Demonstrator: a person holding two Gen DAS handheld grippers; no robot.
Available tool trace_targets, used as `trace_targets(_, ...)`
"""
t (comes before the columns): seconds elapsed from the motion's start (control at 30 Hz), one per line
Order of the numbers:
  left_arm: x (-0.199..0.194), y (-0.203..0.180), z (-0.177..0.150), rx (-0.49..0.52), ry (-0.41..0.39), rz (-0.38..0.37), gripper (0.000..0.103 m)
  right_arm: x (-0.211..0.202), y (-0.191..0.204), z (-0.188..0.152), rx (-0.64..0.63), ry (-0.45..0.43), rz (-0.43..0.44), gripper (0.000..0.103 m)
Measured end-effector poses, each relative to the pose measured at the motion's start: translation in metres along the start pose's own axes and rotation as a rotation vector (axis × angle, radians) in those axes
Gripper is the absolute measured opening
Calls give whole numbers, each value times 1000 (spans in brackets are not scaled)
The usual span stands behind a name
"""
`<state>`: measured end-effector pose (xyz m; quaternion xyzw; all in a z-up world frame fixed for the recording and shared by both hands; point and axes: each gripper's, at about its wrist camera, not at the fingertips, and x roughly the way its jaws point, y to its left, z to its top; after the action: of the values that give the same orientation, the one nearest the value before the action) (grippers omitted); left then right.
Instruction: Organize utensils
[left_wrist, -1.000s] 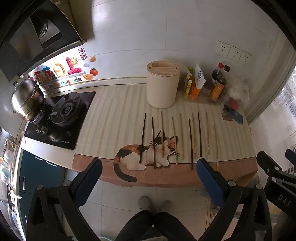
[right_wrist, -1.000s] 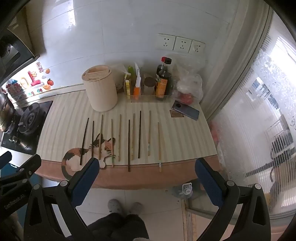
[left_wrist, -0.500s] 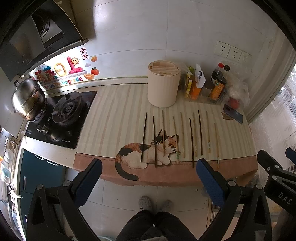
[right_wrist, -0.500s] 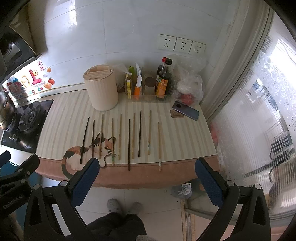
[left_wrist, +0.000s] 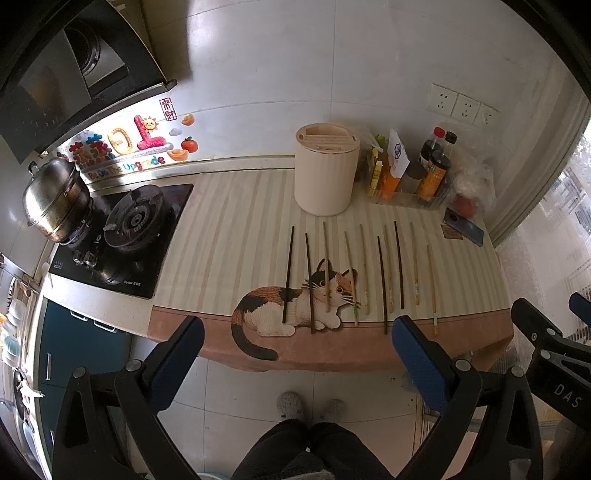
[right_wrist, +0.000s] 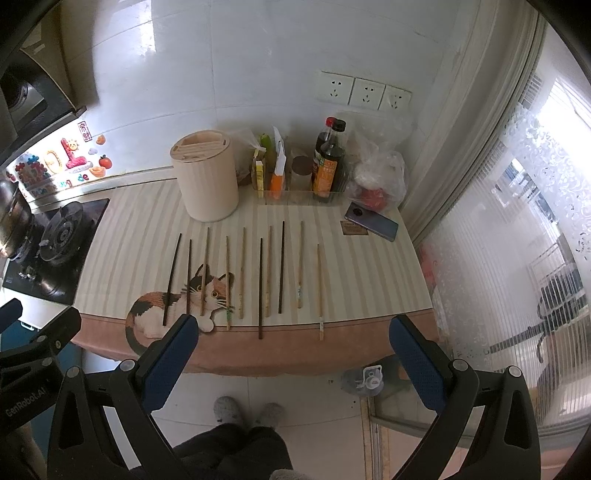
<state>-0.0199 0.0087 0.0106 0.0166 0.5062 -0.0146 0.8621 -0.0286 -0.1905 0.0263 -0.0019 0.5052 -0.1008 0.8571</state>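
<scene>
While the chopsticks (right_wrist: 260, 288) are lying in a row in front of the round holder (right_wrist: 205, 175), both the left gripper (left_wrist: 295, 354) and right gripper (right_wrist: 291, 350) are hanging wide open and empty, so a thin stick could be slipping or rolling away.

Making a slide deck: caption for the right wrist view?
Open hand-held gripper faces ten chopsticks laid in a row on a cat mat, holder behind.

We are looking at a home kitchen. Left of the cream utensil holder (left_wrist: 327, 173) on the striped counter mat (left_wrist: 236, 236) sit a gas hob (left_wrist: 122, 236) and steel steamer pot (left_wrist: 55, 199); right of it stand sauce bottles (right_wrist: 328, 162), below wall sockets (right_wrist: 364, 92).
</scene>
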Motion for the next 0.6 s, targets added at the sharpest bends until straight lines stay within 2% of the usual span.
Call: trace_targets(0.6, -6, -4, 5, 4, -1, -3, 103, -8, 1, 0, 2, -8, -1, 103)
